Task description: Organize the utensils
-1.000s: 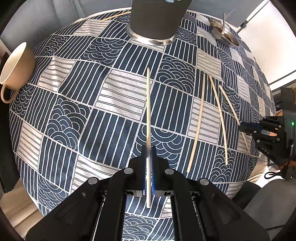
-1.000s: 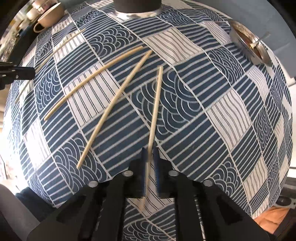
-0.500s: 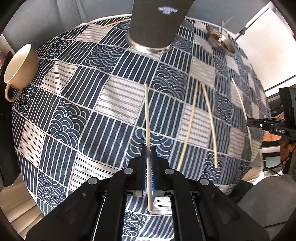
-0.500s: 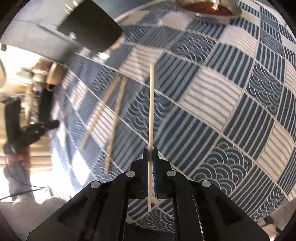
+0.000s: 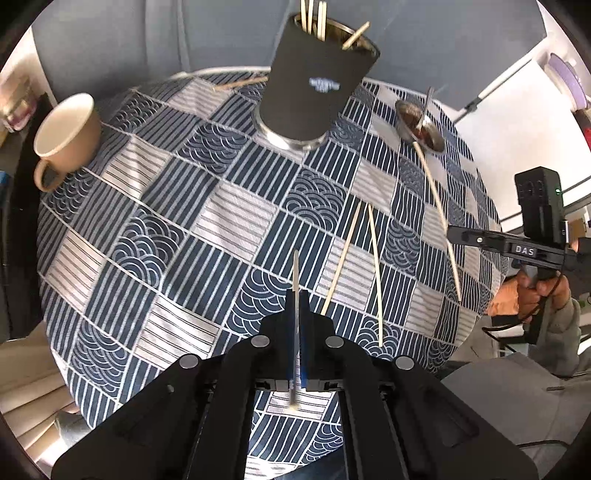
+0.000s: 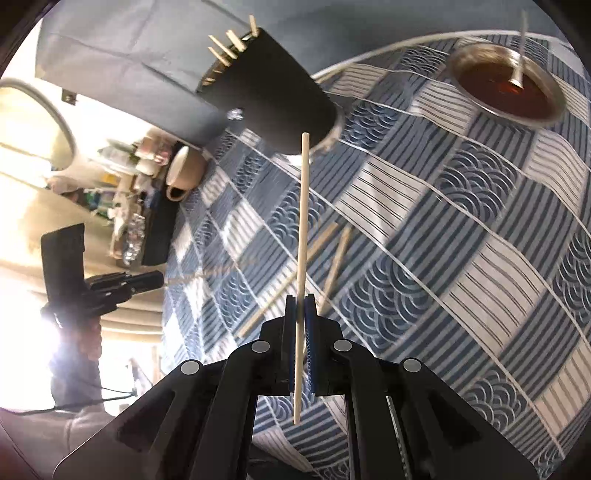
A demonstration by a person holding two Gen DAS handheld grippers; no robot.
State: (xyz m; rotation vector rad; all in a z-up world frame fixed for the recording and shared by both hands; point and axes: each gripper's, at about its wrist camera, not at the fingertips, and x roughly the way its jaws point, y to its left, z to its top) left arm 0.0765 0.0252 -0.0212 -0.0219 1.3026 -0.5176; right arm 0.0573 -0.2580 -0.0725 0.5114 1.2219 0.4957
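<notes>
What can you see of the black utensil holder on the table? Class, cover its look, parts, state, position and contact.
The black utensil holder is a tall, matte, dark cylinder with a small pale logo on its side and a shiny metal rim at top and base. It stands upright on the patterned tablecloth, towards the far side. Several pale wooden chopsticks stick out of its open top, some leaning. Neither gripper touches it, and no loose chopstick on the cloth clearly touches its base.
</notes>
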